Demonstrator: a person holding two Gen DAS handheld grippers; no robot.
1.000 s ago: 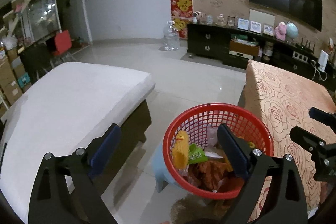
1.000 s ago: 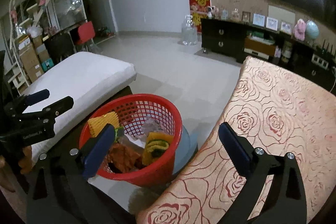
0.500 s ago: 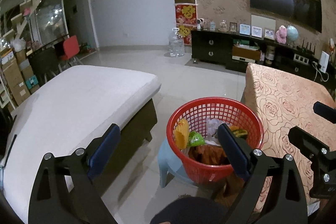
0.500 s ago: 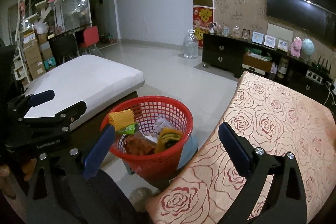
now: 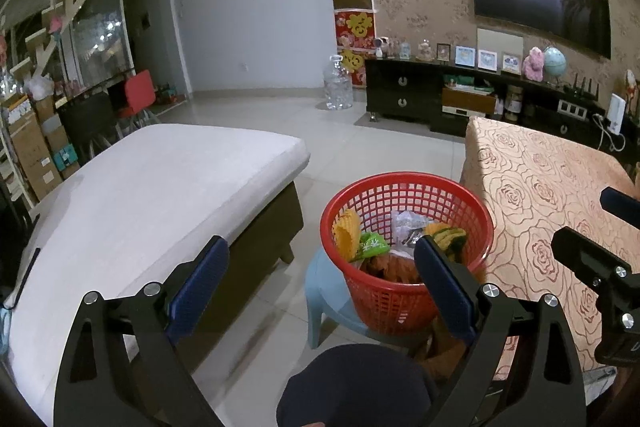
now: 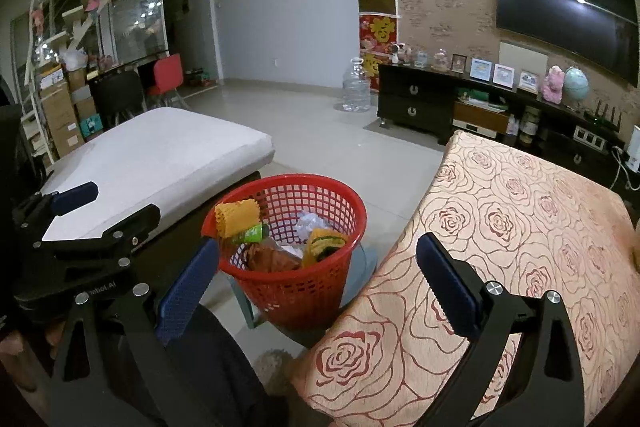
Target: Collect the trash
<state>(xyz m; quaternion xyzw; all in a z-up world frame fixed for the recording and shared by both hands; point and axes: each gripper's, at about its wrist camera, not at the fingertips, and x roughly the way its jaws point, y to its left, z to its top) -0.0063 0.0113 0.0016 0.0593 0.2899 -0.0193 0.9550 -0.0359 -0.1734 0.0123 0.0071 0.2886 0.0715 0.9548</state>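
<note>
A red mesh basket stands on a pale blue stool between the white bed and the rose-patterned table. Inside lie a yellow foam net, a green wrapper, crumpled white paper, a yellow-green wrapper and brown packaging. My left gripper hovers open above and short of the basket, holding nothing. My right gripper is open too, its right finger over the table's edge. Each gripper appears at the edge of the other's view.
A white mattress on a dark frame fills the left. The rose-patterned tablecloth covers the table on the right. A dark knee sits low in front. Far off stand a TV cabinet, a water jug and a red chair.
Both grippers have pulled up and back from the basket, which now looks smaller and lower. A dark knee has come into view at the bottom. Both stay open.
</note>
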